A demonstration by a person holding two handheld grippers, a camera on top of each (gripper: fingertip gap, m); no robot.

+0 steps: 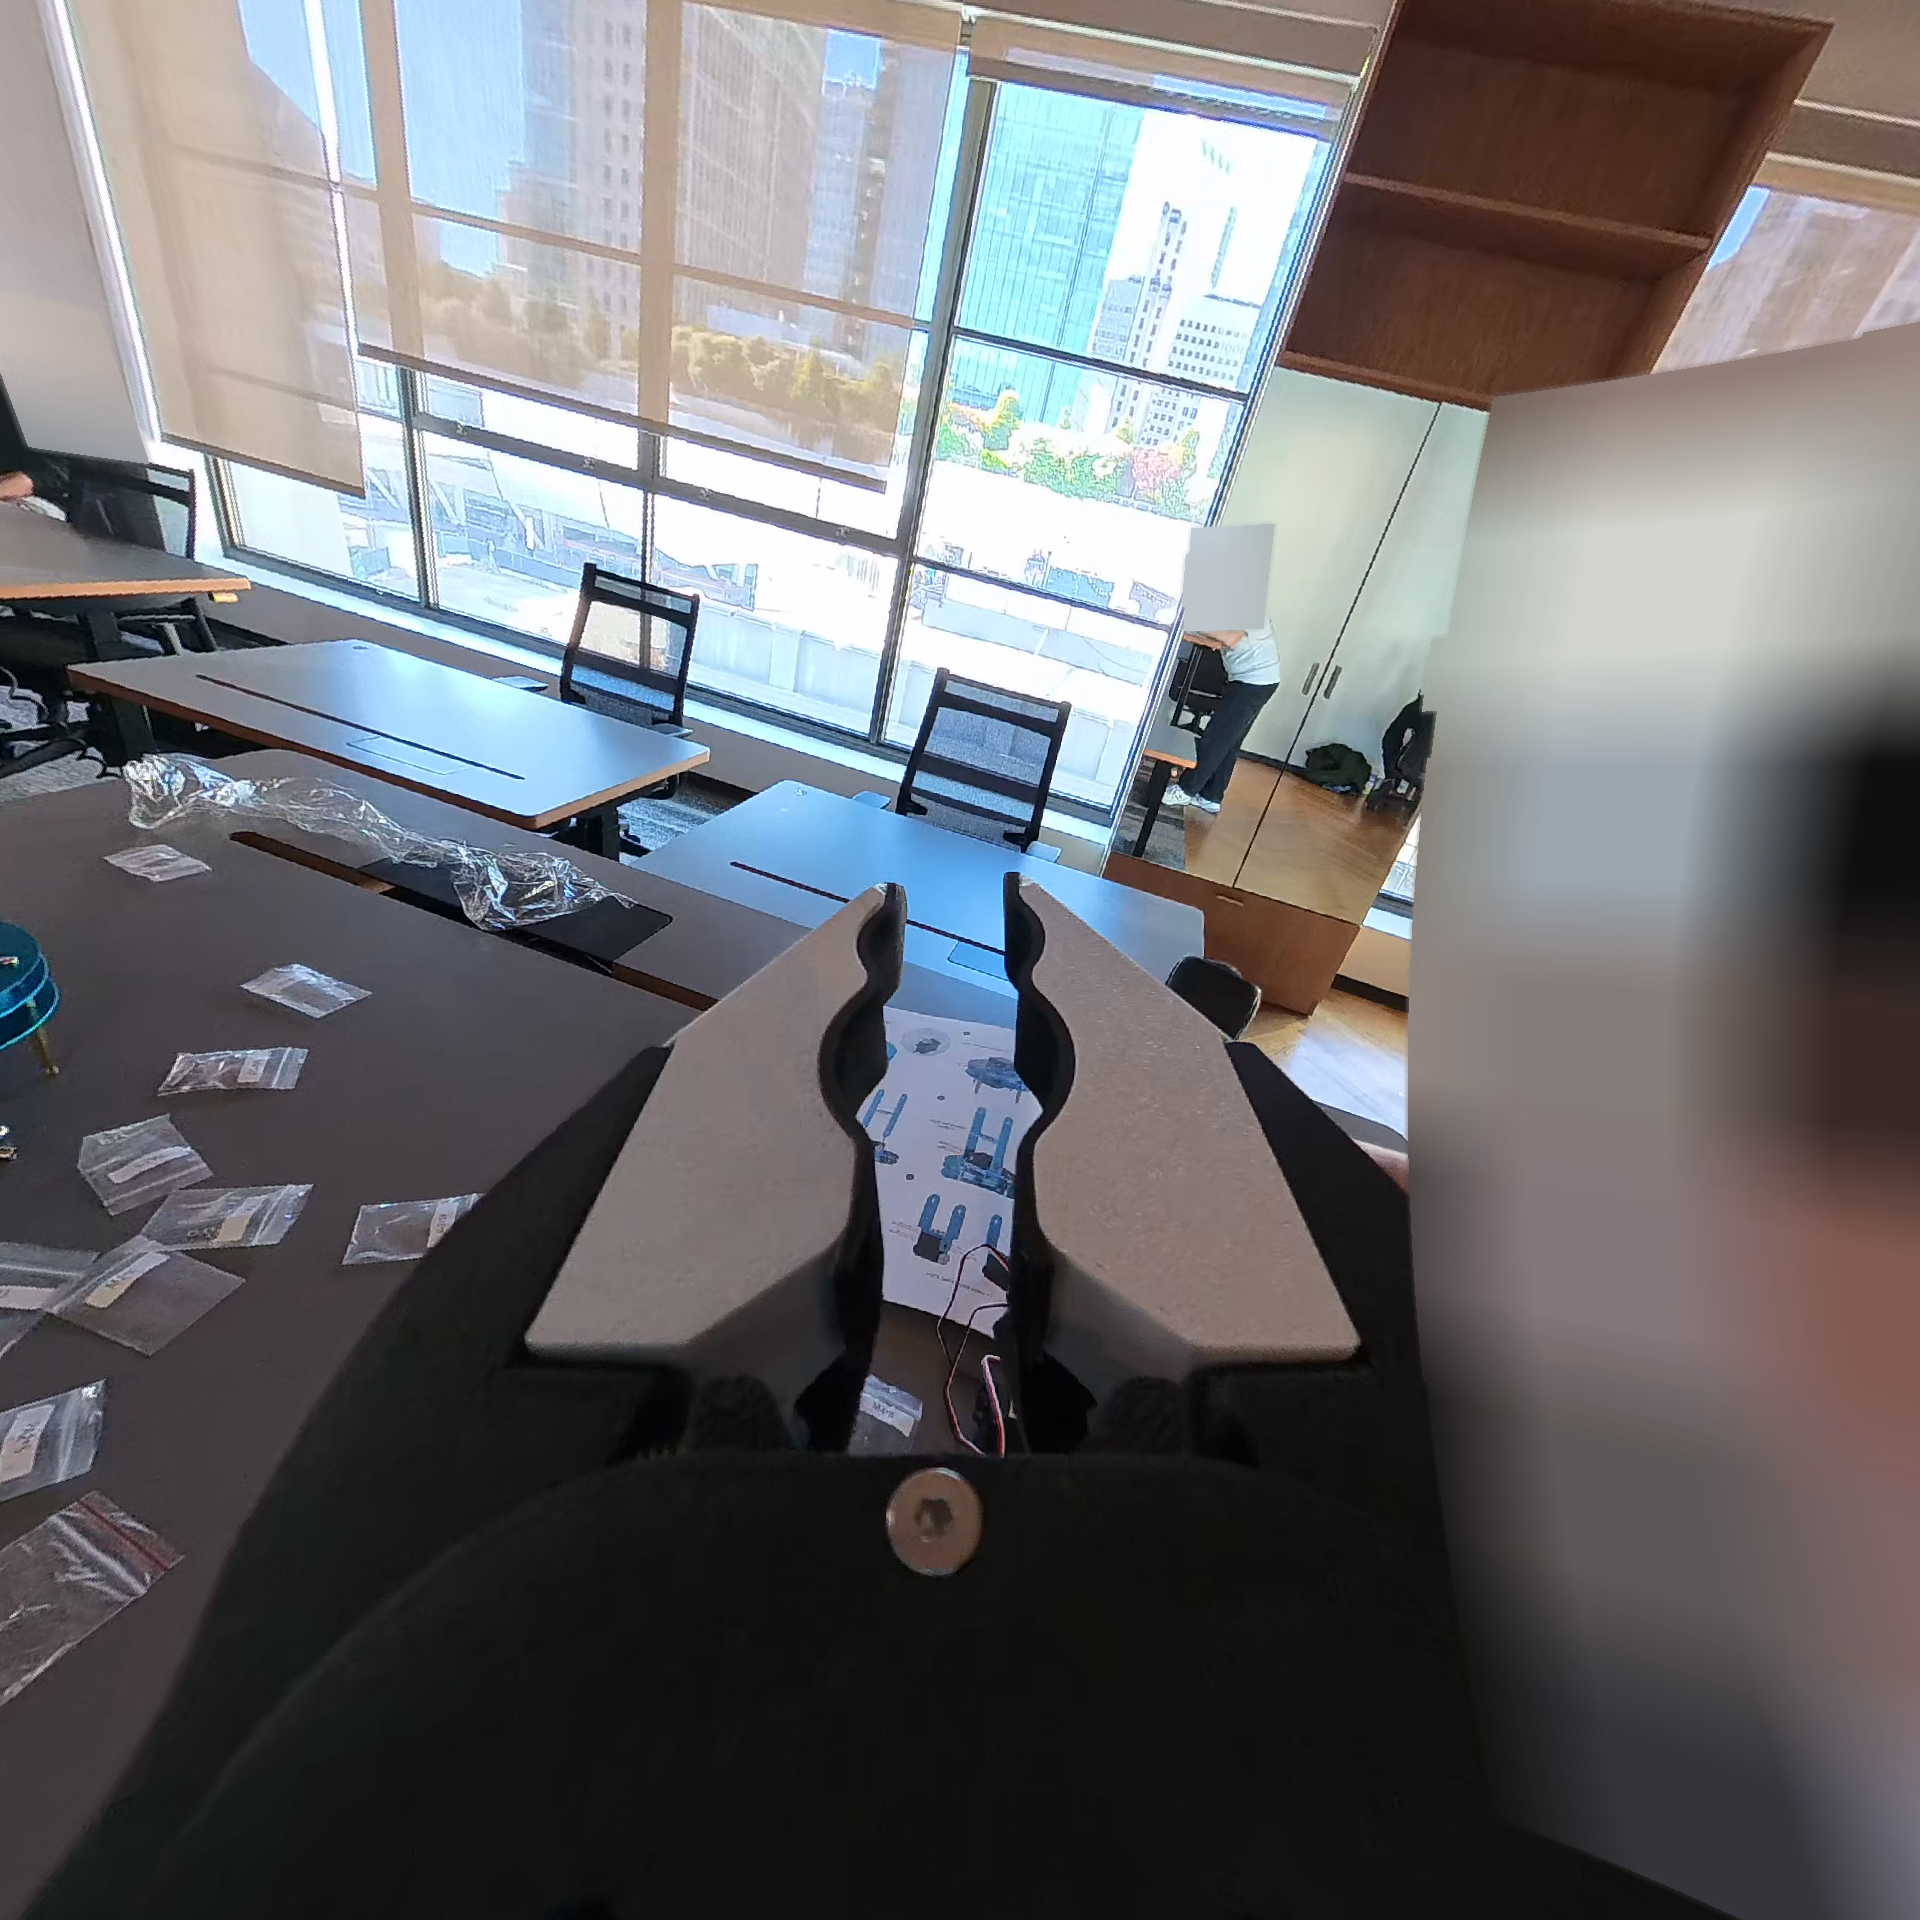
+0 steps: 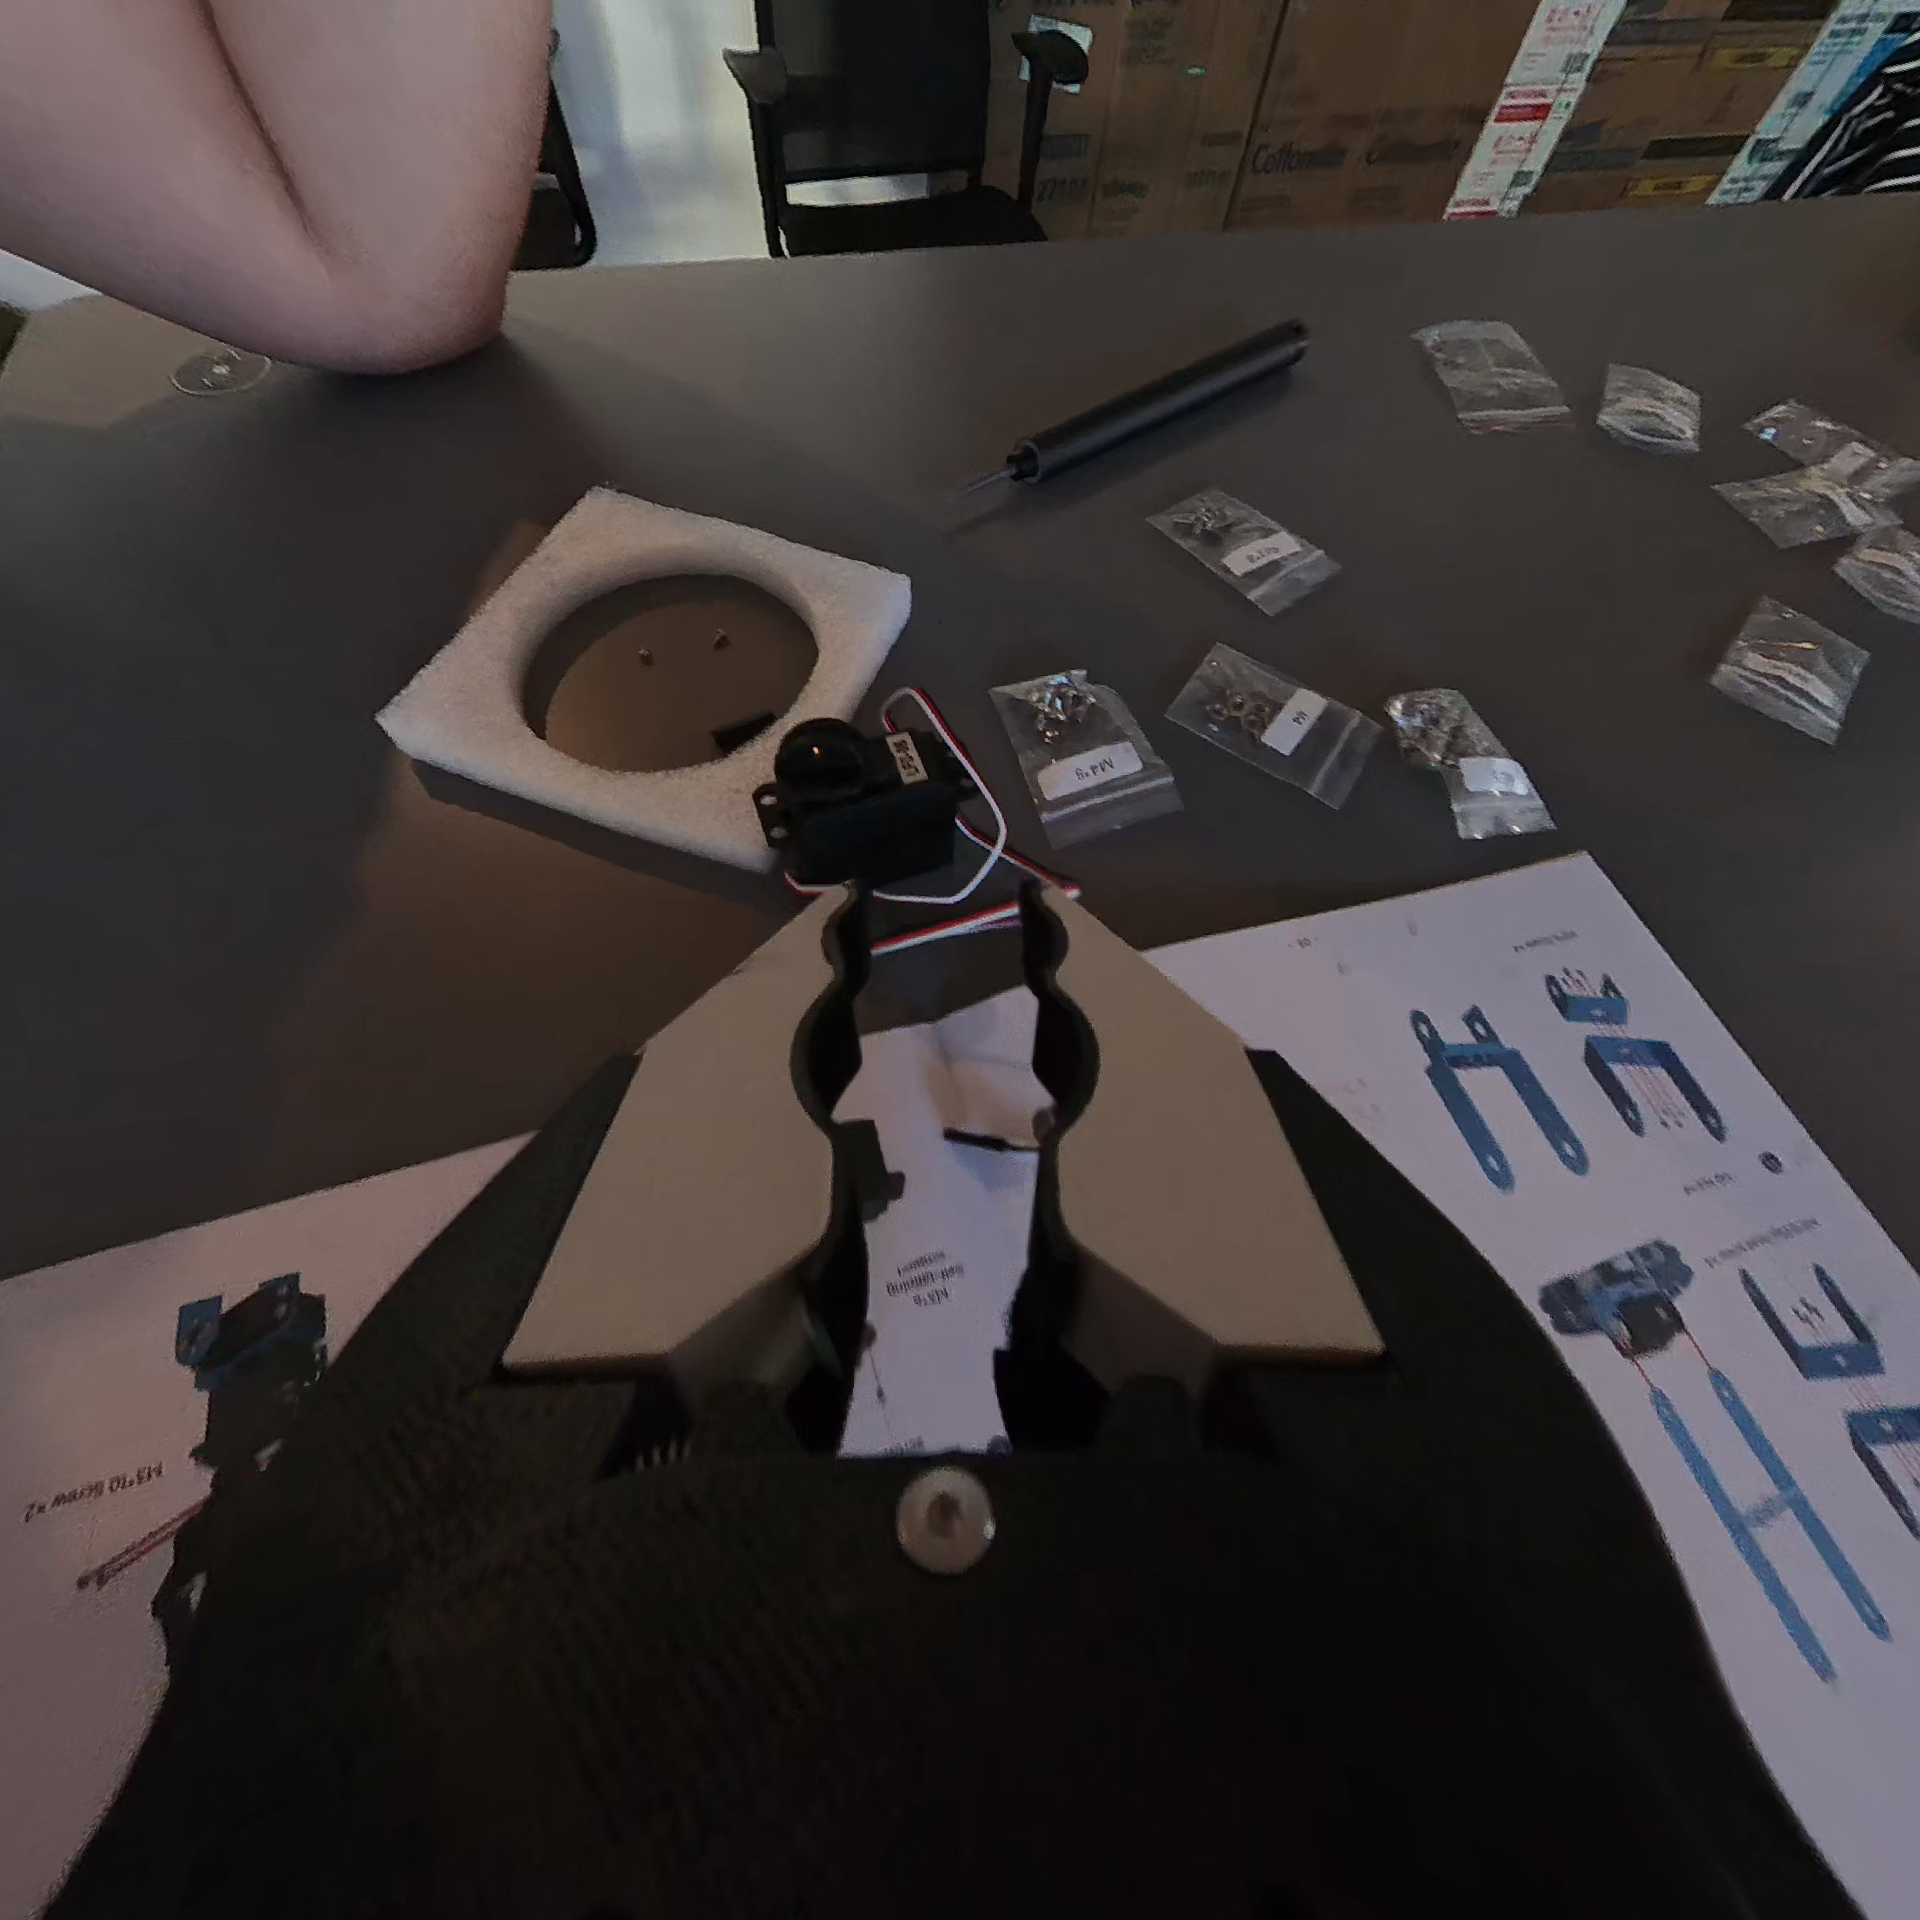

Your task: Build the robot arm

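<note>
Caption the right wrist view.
Open right gripper just short of a black servo beside a white foam ring.

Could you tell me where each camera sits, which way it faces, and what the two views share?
Left wrist view: rides on the left gripper, raised and aimed across the dark table toward the windows; its own open fingers show.
Right wrist view: rides on the right gripper, angled down at the black servo near its open fingertips; a person's bare arm rests behind.
Shared: instruction sheet, table, small parts bags.
</note>
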